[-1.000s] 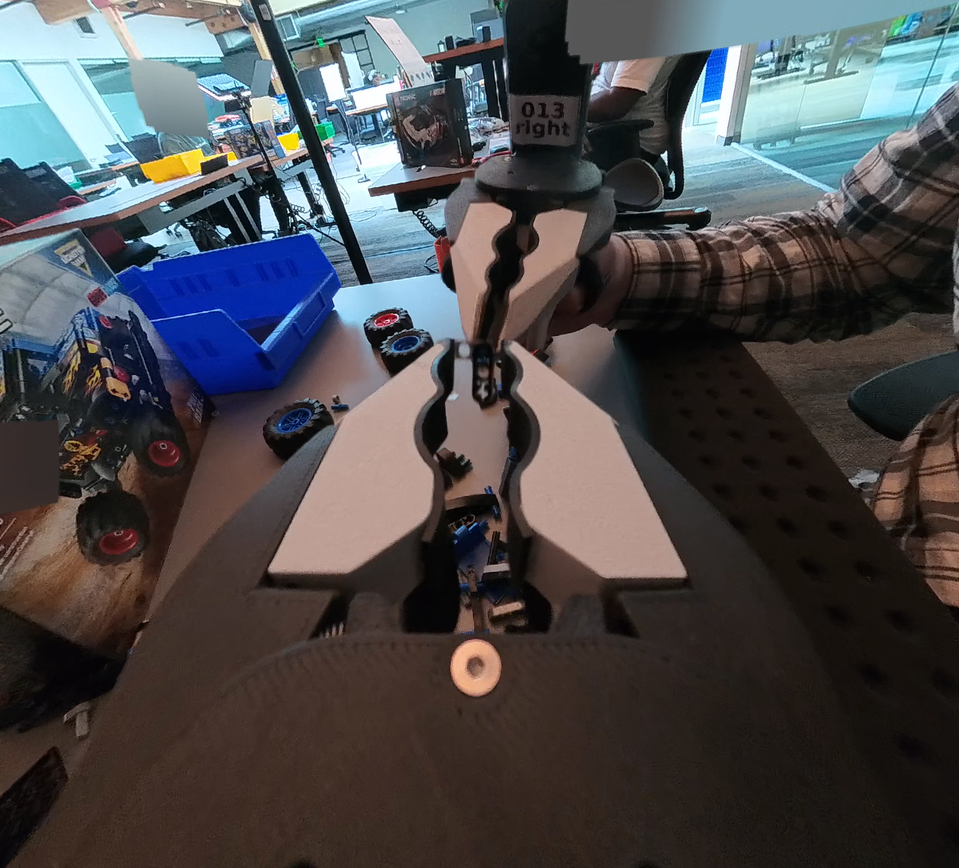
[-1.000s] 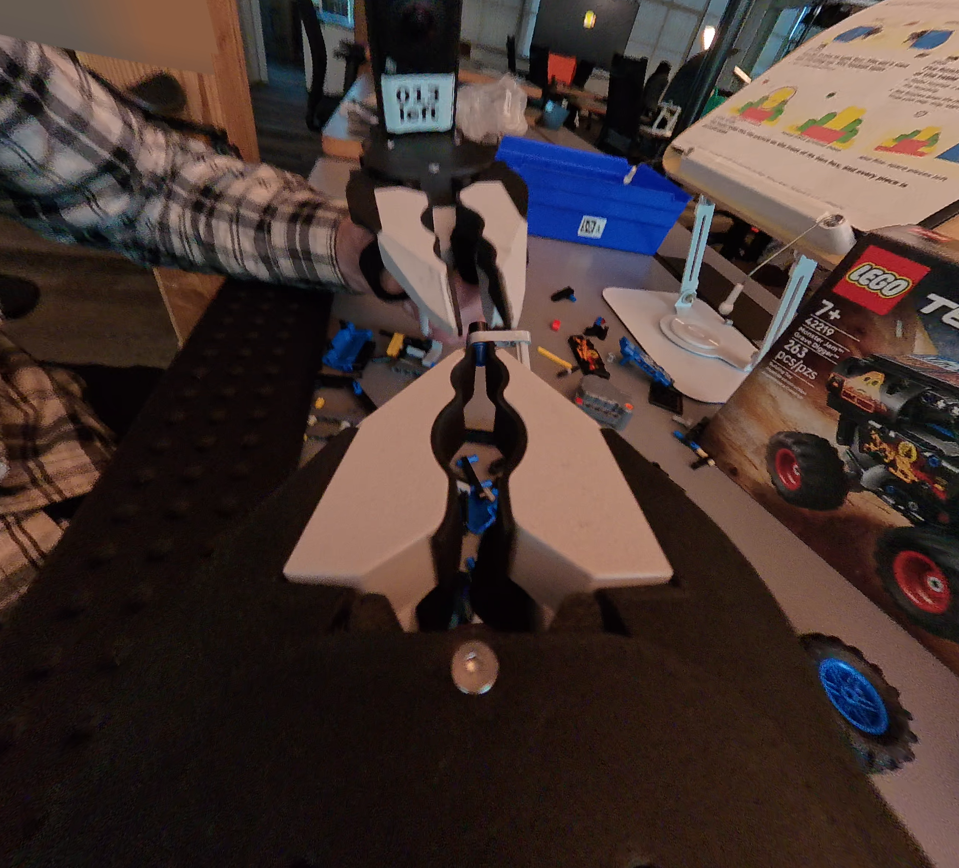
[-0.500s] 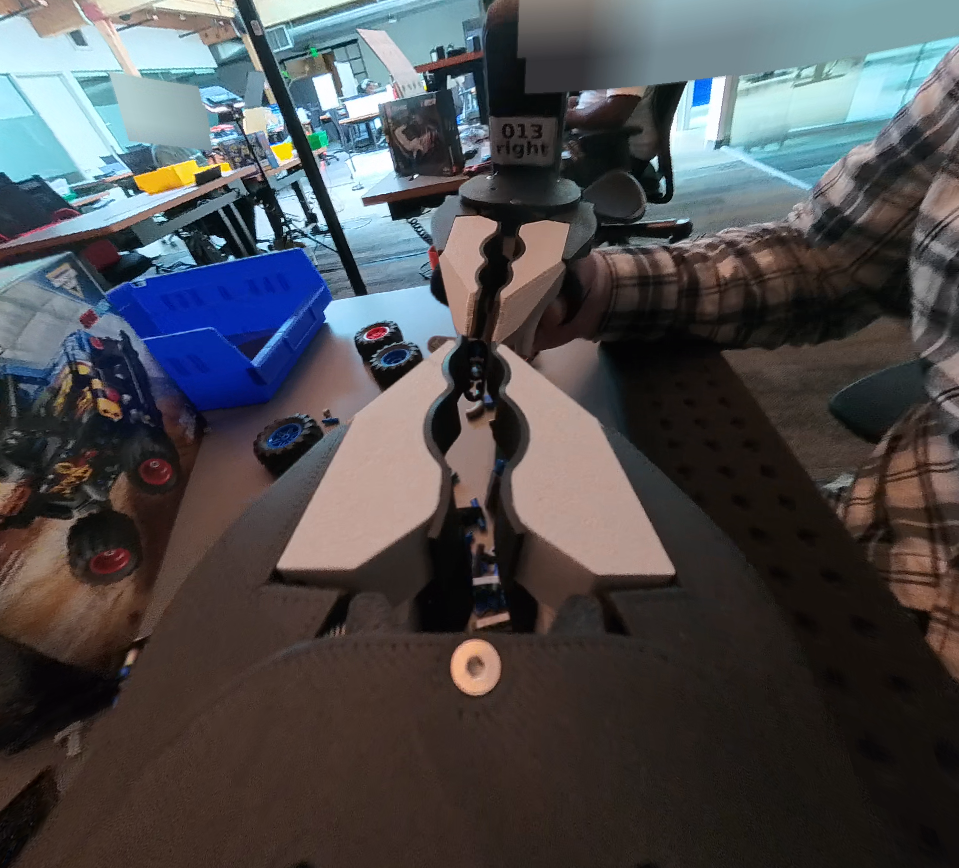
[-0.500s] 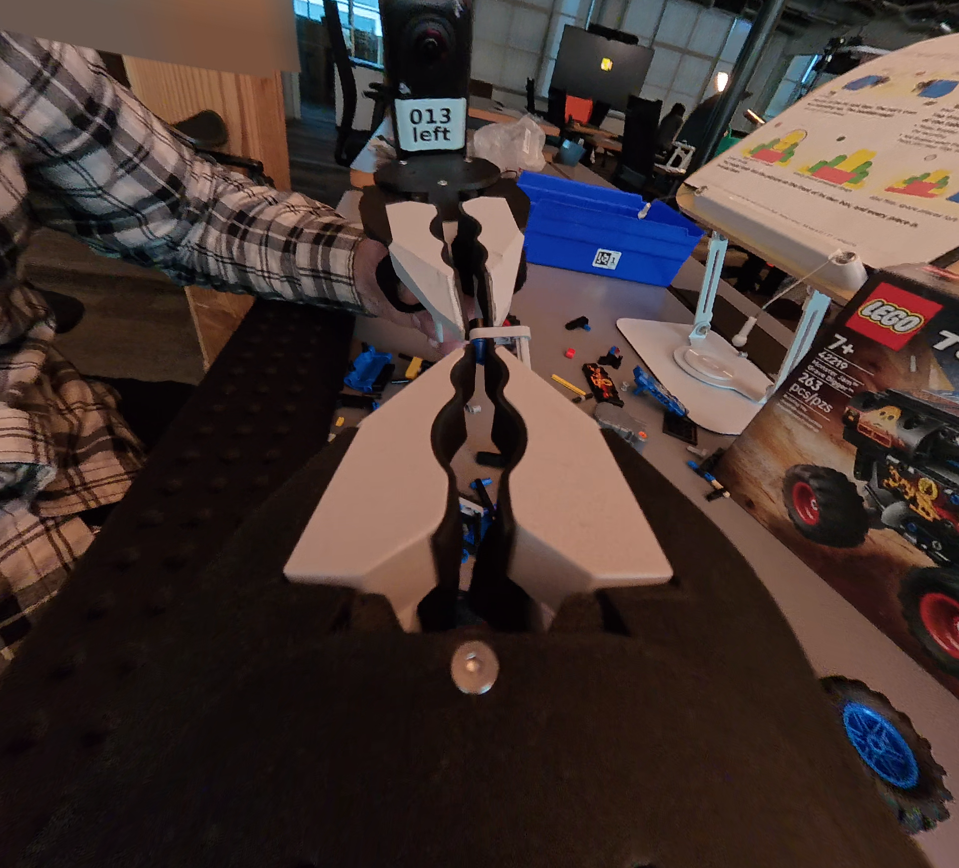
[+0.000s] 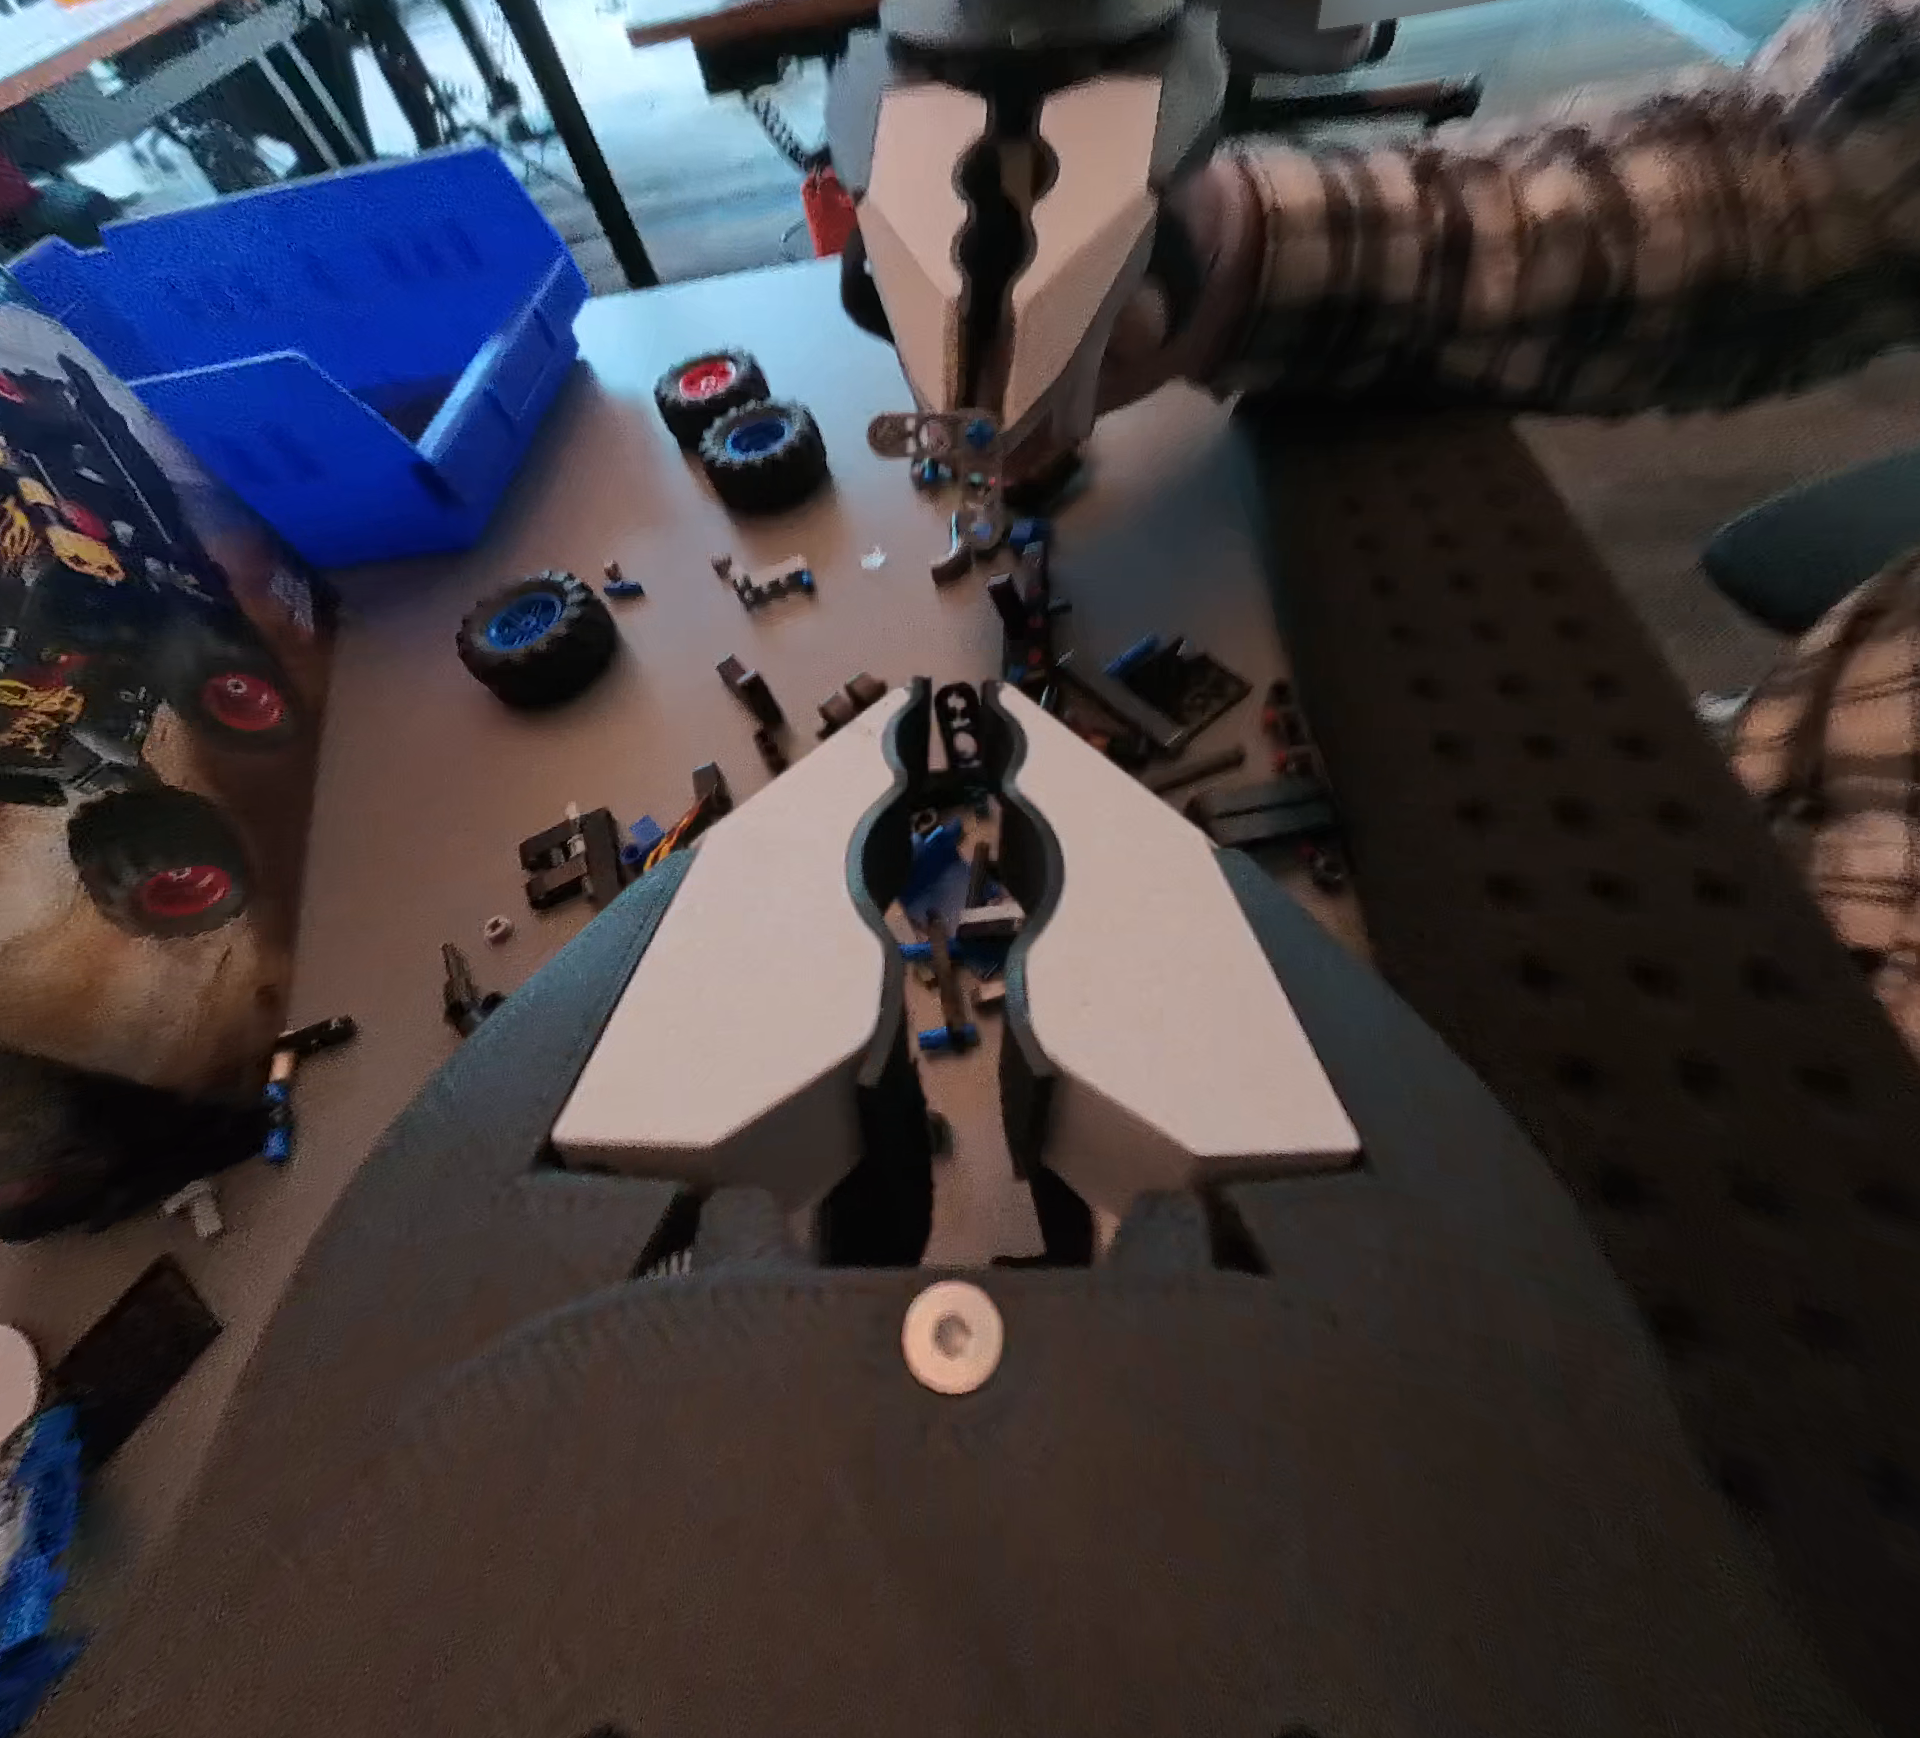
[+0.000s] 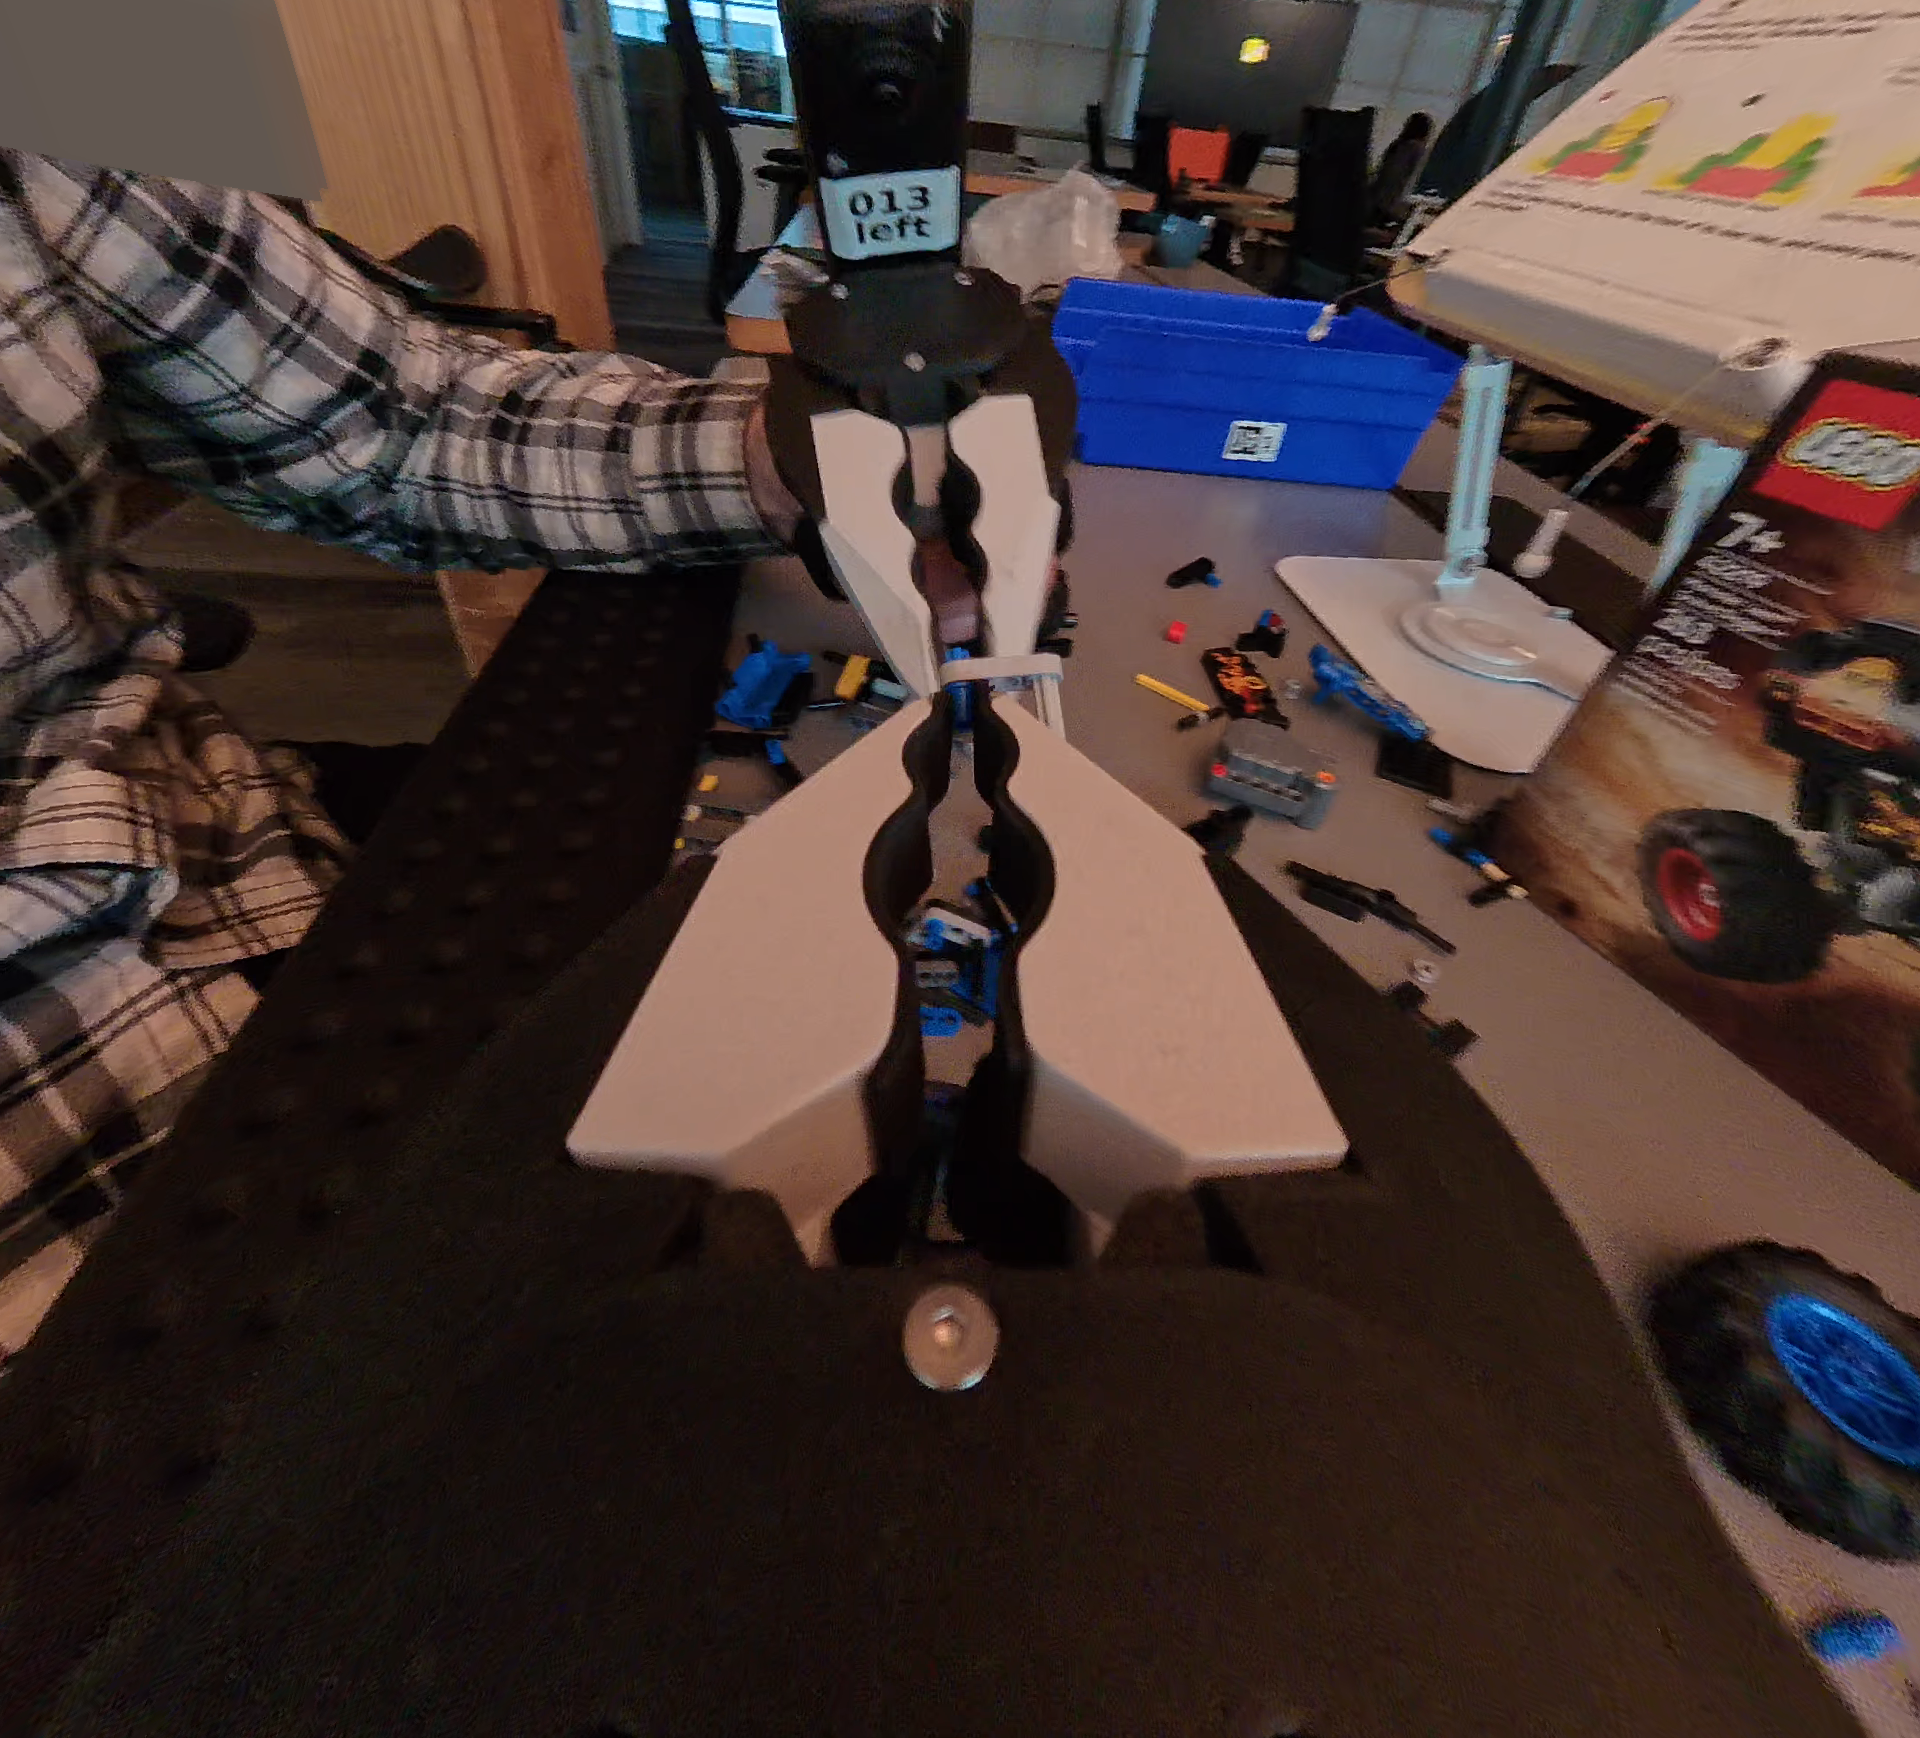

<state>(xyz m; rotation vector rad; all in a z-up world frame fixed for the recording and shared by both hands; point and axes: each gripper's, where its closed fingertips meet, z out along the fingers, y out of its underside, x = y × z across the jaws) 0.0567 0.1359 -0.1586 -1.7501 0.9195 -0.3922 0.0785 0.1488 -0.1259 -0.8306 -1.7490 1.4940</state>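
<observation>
Here, left gripper (image 5: 958,701) pinches a black beam (image 5: 958,738); right gripper (image 6: 961,701) clamps grey frame (image 6: 1003,670).

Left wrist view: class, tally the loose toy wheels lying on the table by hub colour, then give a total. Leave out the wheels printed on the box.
Blue-hub wheels: 2
Red-hub wheels: 1
Total: 3
</observation>
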